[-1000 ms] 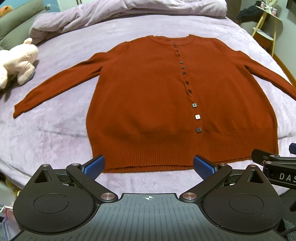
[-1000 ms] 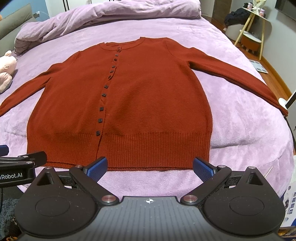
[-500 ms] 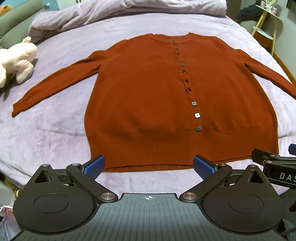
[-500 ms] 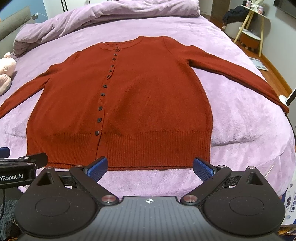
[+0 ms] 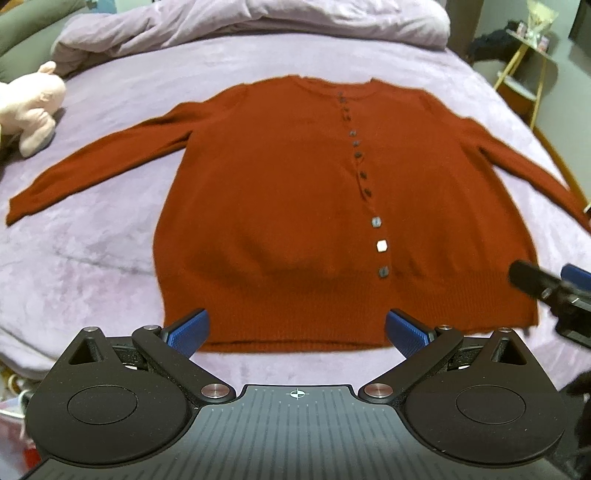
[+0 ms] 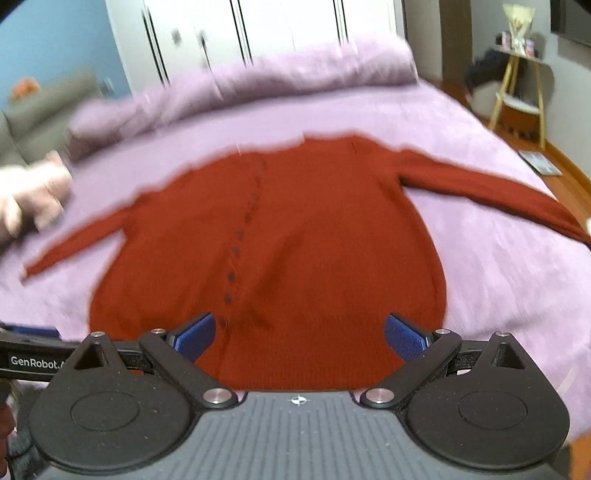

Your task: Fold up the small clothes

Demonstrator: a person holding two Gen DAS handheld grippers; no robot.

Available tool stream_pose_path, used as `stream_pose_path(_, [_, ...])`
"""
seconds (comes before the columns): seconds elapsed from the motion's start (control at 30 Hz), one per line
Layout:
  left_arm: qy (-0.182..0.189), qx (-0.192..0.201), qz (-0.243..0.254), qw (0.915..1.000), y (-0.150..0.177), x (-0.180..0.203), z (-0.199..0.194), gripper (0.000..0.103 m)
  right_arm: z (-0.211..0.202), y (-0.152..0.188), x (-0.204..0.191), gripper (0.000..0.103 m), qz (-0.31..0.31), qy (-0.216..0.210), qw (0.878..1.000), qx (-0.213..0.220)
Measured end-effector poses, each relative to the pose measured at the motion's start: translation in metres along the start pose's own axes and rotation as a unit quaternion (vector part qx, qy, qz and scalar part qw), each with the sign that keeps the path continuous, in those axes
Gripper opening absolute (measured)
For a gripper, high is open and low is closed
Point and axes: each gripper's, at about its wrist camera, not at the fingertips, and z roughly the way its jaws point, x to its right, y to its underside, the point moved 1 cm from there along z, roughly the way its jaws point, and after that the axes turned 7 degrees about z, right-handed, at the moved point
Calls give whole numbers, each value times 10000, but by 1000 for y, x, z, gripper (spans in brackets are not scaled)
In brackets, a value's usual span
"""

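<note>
A rust-red buttoned cardigan (image 5: pixel 280 206) lies flat and face up on the purple bed (image 5: pixel 92 266), both sleeves spread out, hem toward me. It also shows, blurred, in the right wrist view (image 6: pixel 314 240). My left gripper (image 5: pixel 295 330) is open and empty, just above the hem at its left half. My right gripper (image 6: pixel 299 334) is open and empty, over the hem's right half. The right gripper's finger also shows at the right edge of the left wrist view (image 5: pixel 546 291).
A pink plush toy (image 5: pixel 33 107) lies on the bed at the far left. A crumpled purple duvet (image 5: pixel 258 18) is piled at the head of the bed. A small yellow-legged side table (image 6: pixel 521 85) stands to the right on the wooden floor.
Both grippers have moved forward over the hem. The right gripper has tilted up fast, so its view is blurred and shows the wardrobe. Both jaws stay open.
</note>
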Motion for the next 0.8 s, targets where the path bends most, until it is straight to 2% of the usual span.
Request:
stream_pose_path(0.03, [19, 41, -10, 10000, -2, -1, 1, 103, 0, -2, 8, 99, 18, -104, 9998, 185])
stream_pose_path(0.1, [-8, 159, 27, 9999, -6, -3, 3, 103, 5, -11, 27, 99, 144, -2, 9993, 349])
stream_pose_path(0.17, [17, 222, 149, 9996, -12, -4, 8, 103, 7, -23, 60, 99, 588, -153, 9960, 655])
stream_pose_path(0.23, [170, 168, 226, 9995, -17, -3, 14, 103, 13, -38, 103, 98, 1215, 9, 9880, 949])
stream_pose_path(0.3, [323, 116, 178, 9993, -23, -4, 21, 103, 18, -52, 154, 90, 2046, 257, 9707, 1237])
stream_pose_path(0.33, [366, 128, 141, 9991, -26, -4, 24, 103, 22, -57, 182, 87, 2512, 356, 9579, 1346])
stream_pose_path(0.4, [487, 148, 28, 9987, -34, -3, 32, 103, 34, -64, 239, 69, 3413, 567, 9272, 1435])
stream_pose_path(0.57, [395, 58, -212, 9990, -59, -2, 51, 103, 70, -66, 335, 53, 4658, 950, 8686, 1398])
stream_pose_path(0.6, [415, 58, -269, 9988, -62, -2, 53, 103, 77, -63, 347, 48, 4885, 924, 8559, 1427])
stream_pose_path(0.7, [576, 77, -529, 9969, -71, -4, 60, 103, 90, -57, 372, 46, 5392, 803, 8219, 1656])
stream_pose_path(0.77, [659, 77, -660, 9956, -75, -5, 65, 103, 97, -62, 378, 43, 5577, 777, 8076, 1755])
stream_pose_path(0.8, [689, 71, -709, 9951, -76, -6, 68, 103, 102, -64, 378, 36, 5590, 797, 8064, 1756])
